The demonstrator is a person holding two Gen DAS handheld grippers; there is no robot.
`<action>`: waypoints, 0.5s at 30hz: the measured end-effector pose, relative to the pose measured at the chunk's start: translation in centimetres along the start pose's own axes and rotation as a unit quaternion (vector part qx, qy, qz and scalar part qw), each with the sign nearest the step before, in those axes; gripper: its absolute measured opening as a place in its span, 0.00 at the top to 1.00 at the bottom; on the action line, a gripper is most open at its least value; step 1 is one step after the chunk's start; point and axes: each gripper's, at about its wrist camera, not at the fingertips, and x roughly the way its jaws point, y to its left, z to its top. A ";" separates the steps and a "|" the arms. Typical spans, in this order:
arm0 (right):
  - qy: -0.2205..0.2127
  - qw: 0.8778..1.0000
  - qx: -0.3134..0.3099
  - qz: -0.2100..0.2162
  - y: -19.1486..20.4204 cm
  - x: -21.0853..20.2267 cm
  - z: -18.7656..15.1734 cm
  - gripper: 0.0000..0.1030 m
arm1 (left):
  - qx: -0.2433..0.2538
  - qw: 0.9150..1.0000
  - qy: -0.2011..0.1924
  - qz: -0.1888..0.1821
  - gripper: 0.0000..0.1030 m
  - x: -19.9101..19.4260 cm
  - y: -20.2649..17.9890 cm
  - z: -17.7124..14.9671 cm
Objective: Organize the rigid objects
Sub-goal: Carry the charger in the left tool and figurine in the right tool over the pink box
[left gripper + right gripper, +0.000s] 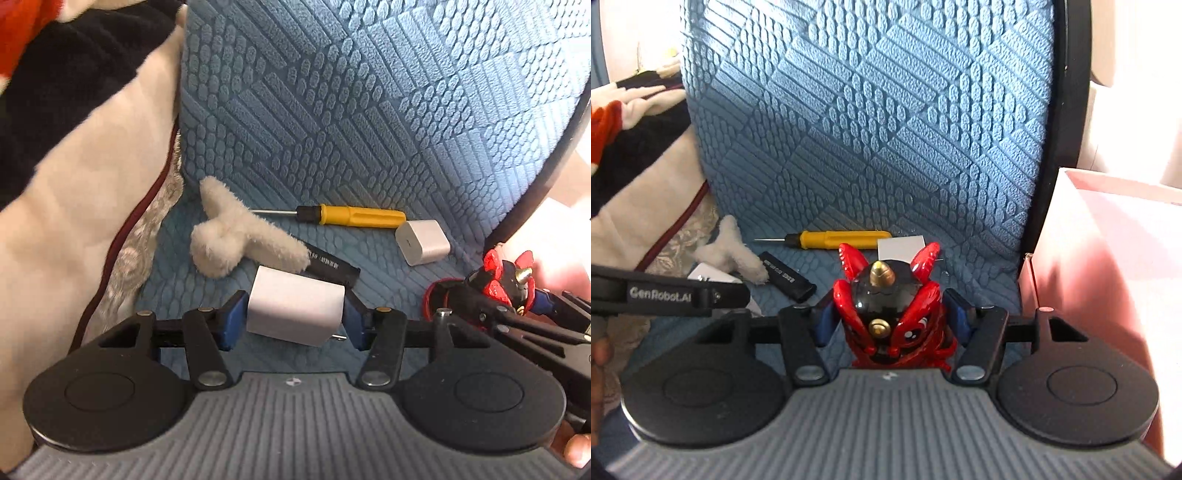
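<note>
While it lies tilted between the blue pads of the left gripper, the white box-shaped plug adapter has both pads pressed against its short sides, so the jaws stand about half open and clamped on it; its metal prongs point toward the lower right. The right gripper is likewise about half open and closed on a glossy red and black toy figure with a gold horn, whose red wings touch the pads on either side; in the left wrist view the same figure shows at the right edge.

Just behind the held adapter, a flat black stick with white printing rests on the blue quilted seat cover, with one end under a fluffy white plush piece. Farther back, a yellow-handled screwdriver with a black collar and thin metal shaft lies across the seat, its handle end touching or nearly touching a second white plug adapter. In the right wrist view that second adapter is mostly hidden behind the figure.

To the left of the seat cover lies a cream cloth with dark red piping, with black and red fabric above it. On the right, beyond the dark rim of the seat, stands a pink box, open at the top. A person's fingers show at the lower right edge of the left wrist view.
</note>
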 end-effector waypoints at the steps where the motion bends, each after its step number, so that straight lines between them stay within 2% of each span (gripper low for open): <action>1: -0.001 1.000 0.000 -0.001 0.0 -0.4 0.0 0.39 | -0.001 1.000 -0.002 0.002 0.41 -0.4 0.0 -0.3; 15: -0.008 0.999 0.039 0.009 -0.7 -7.3 -1.8 0.39 | -0.025 0.999 -0.024 -0.015 0.41 -7.0 -1.2 -4.2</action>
